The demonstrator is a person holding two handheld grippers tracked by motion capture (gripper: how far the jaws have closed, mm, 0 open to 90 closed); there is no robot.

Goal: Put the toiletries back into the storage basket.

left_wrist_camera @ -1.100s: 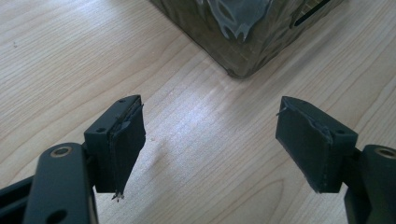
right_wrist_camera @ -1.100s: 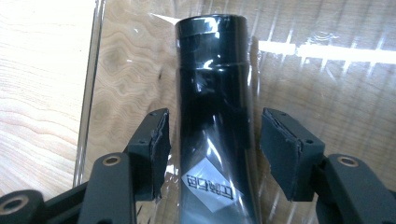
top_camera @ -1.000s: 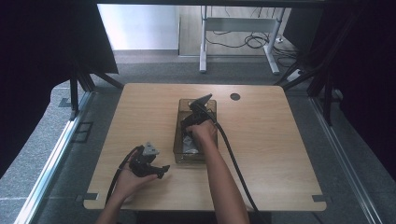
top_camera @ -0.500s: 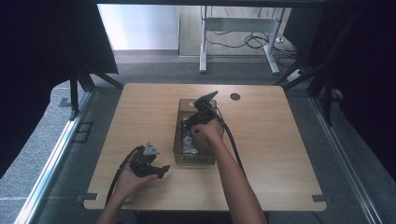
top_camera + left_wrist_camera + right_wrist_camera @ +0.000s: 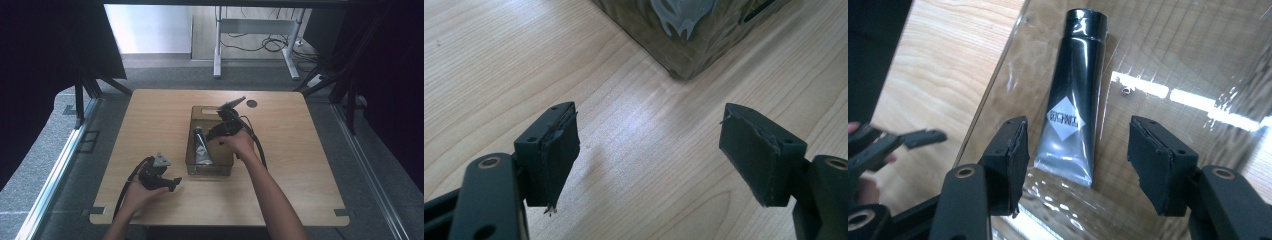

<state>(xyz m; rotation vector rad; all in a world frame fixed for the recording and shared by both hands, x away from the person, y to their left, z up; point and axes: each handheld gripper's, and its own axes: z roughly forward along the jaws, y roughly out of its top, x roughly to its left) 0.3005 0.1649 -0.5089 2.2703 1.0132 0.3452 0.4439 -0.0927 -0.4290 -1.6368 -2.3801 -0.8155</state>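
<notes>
- The black tube (image 5: 1074, 90) lies flat on the floor of the clear bin (image 5: 227, 167) in the middle of the table (image 5: 310, 170), along the bin's left side with its cap toward the far end. It looks to have been set down there for keeping.
- The right gripper (image 5: 1075, 165) hangs above the bin with its jaws wide and nothing between the pads; the tube lies below the gap, untouched. I judge the drop done and the hand free to leave.
- The left gripper (image 5: 649, 150) rests low over bare wood near the bin's near left corner, jaws wide and empty, likely parked out of the other hand's way.
- In the right gripper view a small pale speck sits on the bin floor beside the tube; it is too small to name.
- Around the table: a dark round spot (image 5: 252, 103) near the far edge, a white desk frame (image 5: 252, 30) with loose cables beyond, and dark curtains (image 5: 50, 45) at both sides.
- Nothing blocks either hand; the bin's walls are the only thing to clear.
</notes>
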